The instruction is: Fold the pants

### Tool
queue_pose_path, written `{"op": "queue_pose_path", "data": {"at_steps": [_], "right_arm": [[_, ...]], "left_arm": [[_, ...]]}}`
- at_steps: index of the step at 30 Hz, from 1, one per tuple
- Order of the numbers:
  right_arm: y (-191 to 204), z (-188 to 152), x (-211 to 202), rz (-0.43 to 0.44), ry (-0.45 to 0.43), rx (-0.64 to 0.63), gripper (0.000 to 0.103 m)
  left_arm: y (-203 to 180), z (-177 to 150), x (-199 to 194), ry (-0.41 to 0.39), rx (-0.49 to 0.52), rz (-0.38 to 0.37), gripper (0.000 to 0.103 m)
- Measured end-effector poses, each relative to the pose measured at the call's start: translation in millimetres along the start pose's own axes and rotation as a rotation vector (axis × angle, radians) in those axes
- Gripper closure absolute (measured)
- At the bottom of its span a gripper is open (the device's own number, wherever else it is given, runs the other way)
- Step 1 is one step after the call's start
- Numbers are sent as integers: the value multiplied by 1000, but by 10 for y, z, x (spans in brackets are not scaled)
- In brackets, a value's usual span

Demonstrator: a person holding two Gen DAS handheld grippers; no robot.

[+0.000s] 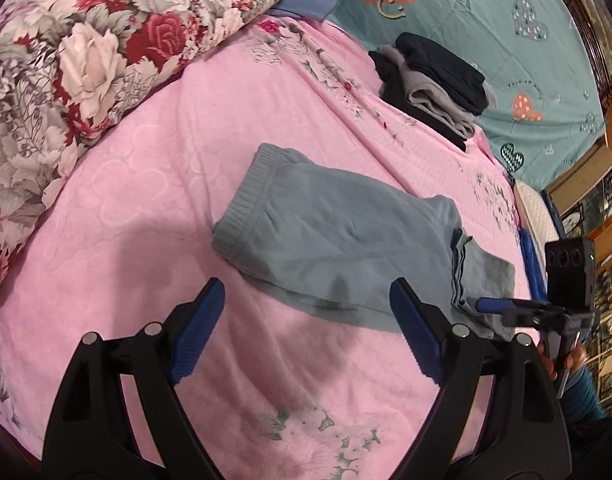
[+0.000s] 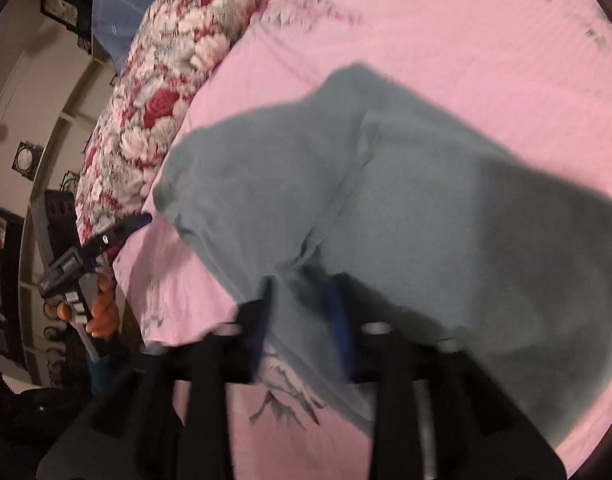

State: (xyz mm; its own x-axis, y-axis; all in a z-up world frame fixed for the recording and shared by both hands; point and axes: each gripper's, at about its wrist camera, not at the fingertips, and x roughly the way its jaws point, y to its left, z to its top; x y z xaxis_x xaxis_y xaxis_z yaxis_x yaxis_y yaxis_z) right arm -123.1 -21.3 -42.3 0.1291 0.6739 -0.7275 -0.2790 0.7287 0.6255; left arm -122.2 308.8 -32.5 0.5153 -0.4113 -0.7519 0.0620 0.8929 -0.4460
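Grey-blue pants (image 1: 338,240) lie folded on the pink bedsheet (image 1: 153,184), waistband toward the far left. My left gripper (image 1: 306,320) is open and empty, hovering just before the pants' near edge. My right gripper (image 1: 482,304) shows in the left wrist view at the pants' right end, its blue fingertips pinched on the cloth's corner. In the right wrist view the pants (image 2: 386,200) fill the frame, blurred, and the right gripper (image 2: 301,316) has cloth between its fingers. The left gripper (image 2: 117,232) shows there at the left, off the bed's edge.
A rolled floral quilt (image 1: 73,64) lies along the left of the bed. A stack of folded dark and grey clothes (image 1: 434,80) sits at the back. A teal blanket with hearts (image 1: 506,32) covers the far right. Furniture stands beyond the bed's right edge.
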Motion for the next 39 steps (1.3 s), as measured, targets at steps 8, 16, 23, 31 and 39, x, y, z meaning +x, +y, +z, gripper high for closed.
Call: {"op": "queue_pose_path", "data": {"at_steps": [8, 16, 23, 31, 39], "right_arm": [[65, -66, -131, 99, -55, -56, 24], [-205, -114, -320, 179, -141, 8, 24], [668, -32, 182, -152, -62, -446, 24], [1665, -25, 1326, -417, 5, -928, 25], [1589, 119, 1472, -397, 42, -925, 69]], "left_arm": [[186, -3, 256, 152, -286, -158, 17], [264, 26, 329, 162, -492, -117, 17], [309, -2, 121, 105, -531, -111, 17], [504, -26, -50, 69, -580, -145, 17], [440, -35, 168, 115, -595, -212, 17]]}}
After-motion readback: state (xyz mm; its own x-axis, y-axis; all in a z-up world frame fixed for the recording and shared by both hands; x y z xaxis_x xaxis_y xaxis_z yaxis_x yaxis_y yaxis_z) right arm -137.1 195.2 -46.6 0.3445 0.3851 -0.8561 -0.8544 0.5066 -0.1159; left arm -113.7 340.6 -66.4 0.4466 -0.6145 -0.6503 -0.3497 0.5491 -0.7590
